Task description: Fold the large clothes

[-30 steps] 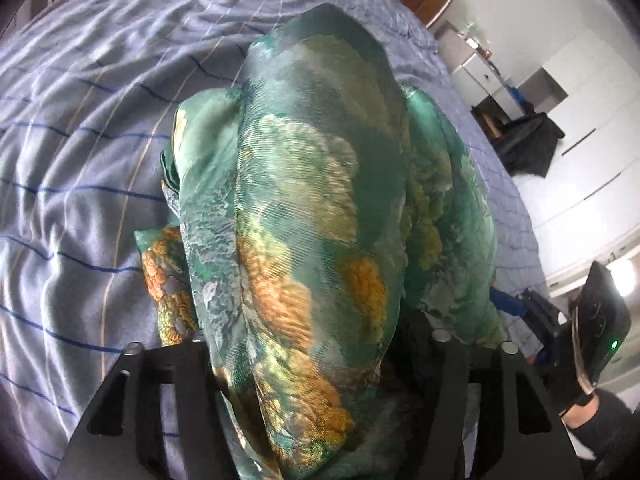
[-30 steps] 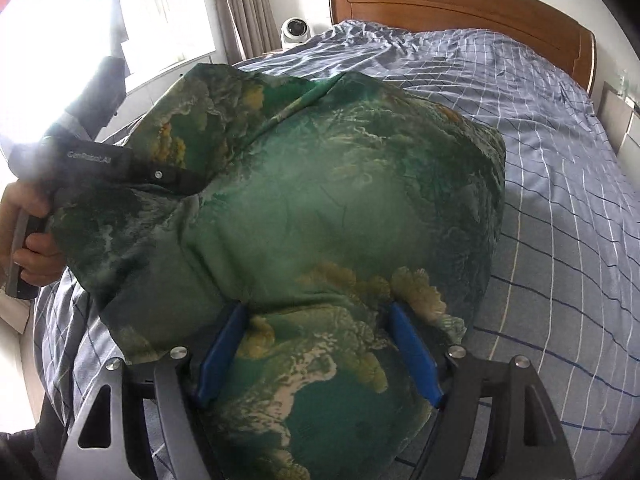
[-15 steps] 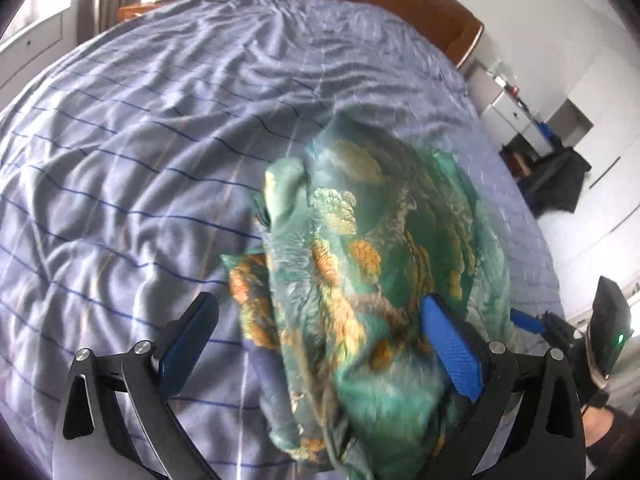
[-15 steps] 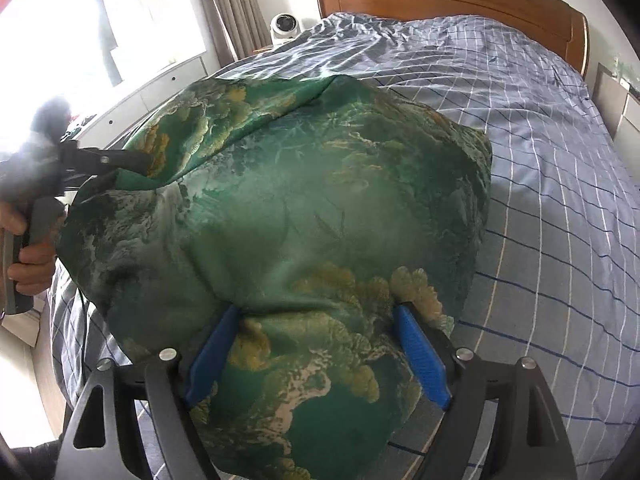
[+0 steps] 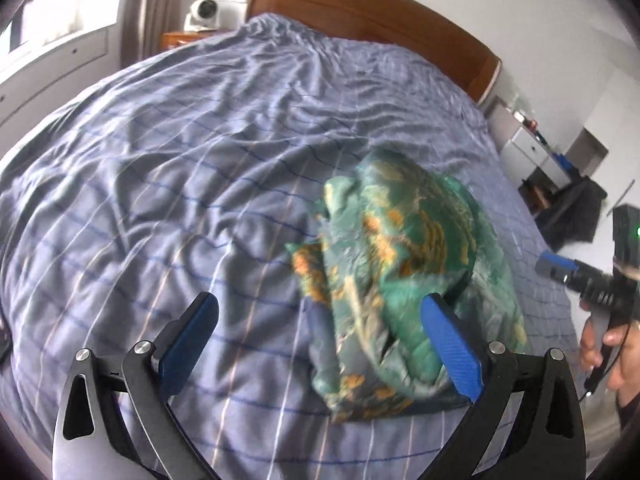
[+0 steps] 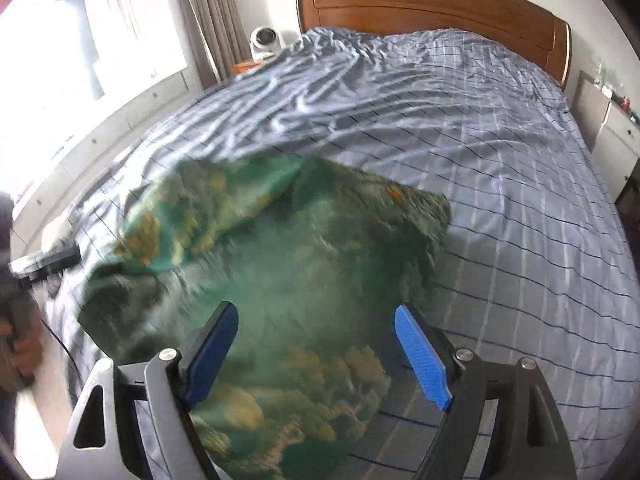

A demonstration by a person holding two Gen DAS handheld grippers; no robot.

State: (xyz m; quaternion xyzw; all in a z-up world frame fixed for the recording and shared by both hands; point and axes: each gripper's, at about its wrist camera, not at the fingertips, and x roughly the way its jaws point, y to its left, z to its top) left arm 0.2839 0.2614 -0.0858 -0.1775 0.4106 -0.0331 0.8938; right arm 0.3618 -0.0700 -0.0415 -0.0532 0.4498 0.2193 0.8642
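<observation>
Released a second ago from the left claw (image 5: 316,320), the green and gold patterned garment (image 5: 404,276) now lies bunched in a loose heap on the bed (image 5: 168,168), where before it filled that claw's view and was pinched between its blue pads. In the left wrist view the heap sits toward the right side of the bed, its near right edge partly hidden behind the right blue pad (image 5: 448,352), while the left pad stands over bare sheet, well clear of the cloth. That claw is spread wide and grasps nothing.

From the right wrist view the garment (image 6: 288,280) fills the lower middle, blurred, and passes below and between the two blue pads of the right claw (image 6: 316,344). Its jaws stand apart with gaps beside each pad, and nothing shows the pads pressing on the cloth; earlier the fabric bulged up tight against both. I read it as let go, with the cloth lying under it.

Beneath the garment the blue-grey checked sheet is rumpled, with deep creases running toward the wooden headboard (image 6: 432,4). A small white fan (image 6: 264,40) stands on a bedside stand left of the headboard, next to the curtain (image 6: 204,20) and the bright window (image 6: 80,40). At the right edge of the left wrist view a hand (image 5: 600,344) grips the handle of the other claw; white drawers (image 5: 532,148) stand beyond the bed's far right corner.
</observation>
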